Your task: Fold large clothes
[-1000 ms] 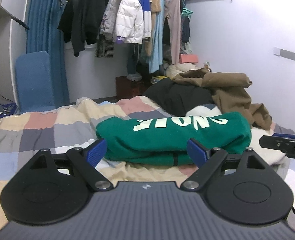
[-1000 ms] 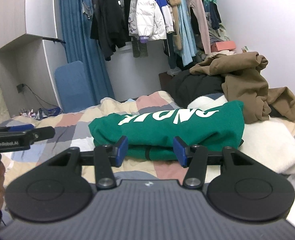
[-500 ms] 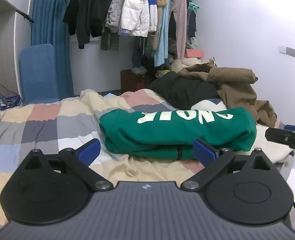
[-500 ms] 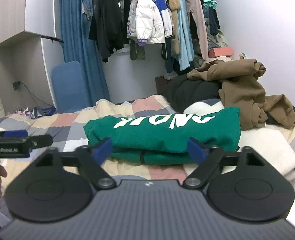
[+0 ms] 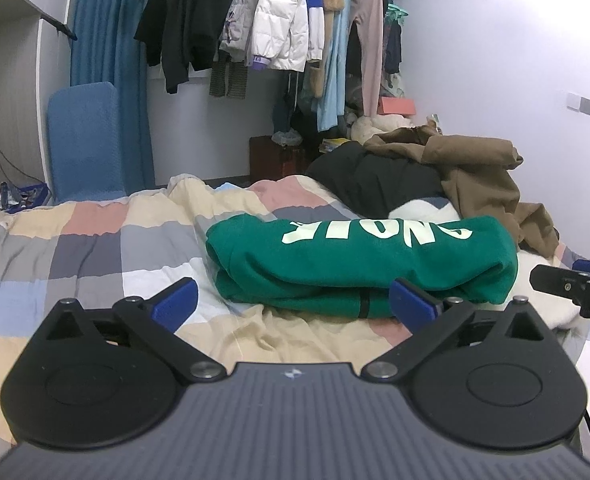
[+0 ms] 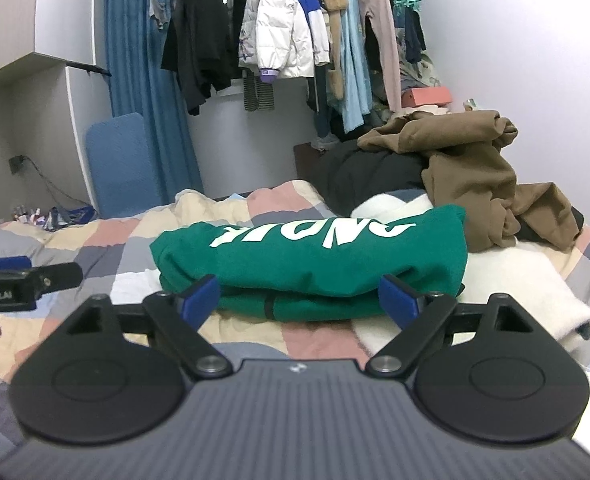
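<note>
1. Green fleece sweatshirt with white lettering [image 5: 359, 260], folded into a thick rectangular bundle, lying on the patchwork-quilted bed [image 5: 95, 248] toward its right side, its right end over a white fluffy blanket [image 6: 515, 280].
2. Left claw [image 5: 293, 300]: blue pads spread wide, having just been opening, nothing between them, short of the bundle's near edge.
3. Right claw [image 6: 299, 300]: likewise spread wide and empty after opening up, level with the bundle's front fold but not pressing it.
4. Step in hand, by the look of it: release after the last fold; this garment seems finished.
5. Behind it, toward the bed's far right corner: a crumpled brown cotton garment [image 6: 475, 168] draped over a black padded jacket [image 5: 379, 184], both unfolded.
6. Next move, probably: shift the bundle aside or reach past it for the brown garment, lifted clear of the black jacket, then spread flat on the free left part of the bed.
</note>
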Demonstrator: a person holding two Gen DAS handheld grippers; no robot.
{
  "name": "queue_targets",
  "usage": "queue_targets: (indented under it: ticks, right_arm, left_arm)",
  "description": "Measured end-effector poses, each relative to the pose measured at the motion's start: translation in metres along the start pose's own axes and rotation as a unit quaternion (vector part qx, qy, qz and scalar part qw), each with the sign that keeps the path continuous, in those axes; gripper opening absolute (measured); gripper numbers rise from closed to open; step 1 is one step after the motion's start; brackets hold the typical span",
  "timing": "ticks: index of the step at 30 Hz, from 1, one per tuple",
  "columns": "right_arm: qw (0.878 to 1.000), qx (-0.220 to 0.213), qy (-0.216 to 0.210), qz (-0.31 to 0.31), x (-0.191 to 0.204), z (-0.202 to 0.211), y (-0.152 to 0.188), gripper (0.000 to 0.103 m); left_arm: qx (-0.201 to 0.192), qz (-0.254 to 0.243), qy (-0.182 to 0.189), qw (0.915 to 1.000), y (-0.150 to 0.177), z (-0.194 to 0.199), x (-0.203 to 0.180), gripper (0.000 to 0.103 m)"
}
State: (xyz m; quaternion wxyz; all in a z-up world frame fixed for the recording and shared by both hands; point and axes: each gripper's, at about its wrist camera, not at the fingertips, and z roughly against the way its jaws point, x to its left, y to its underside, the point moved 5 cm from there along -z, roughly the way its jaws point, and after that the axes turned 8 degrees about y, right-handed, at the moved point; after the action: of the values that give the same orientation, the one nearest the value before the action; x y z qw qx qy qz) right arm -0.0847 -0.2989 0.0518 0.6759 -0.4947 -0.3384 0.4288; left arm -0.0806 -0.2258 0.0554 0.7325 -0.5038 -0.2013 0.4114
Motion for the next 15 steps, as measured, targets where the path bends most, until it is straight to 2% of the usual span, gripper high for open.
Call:
queue_targets:
  ticks: [15]
  right_arm:
    - [1.0,0.009,-0.001,0.011,0.01,0.0018,0.0044,0.088]
  left_arm:
    - [-0.006,0.006,0.002,1.0,0.0002,0.0031,-0.0031,0.103]
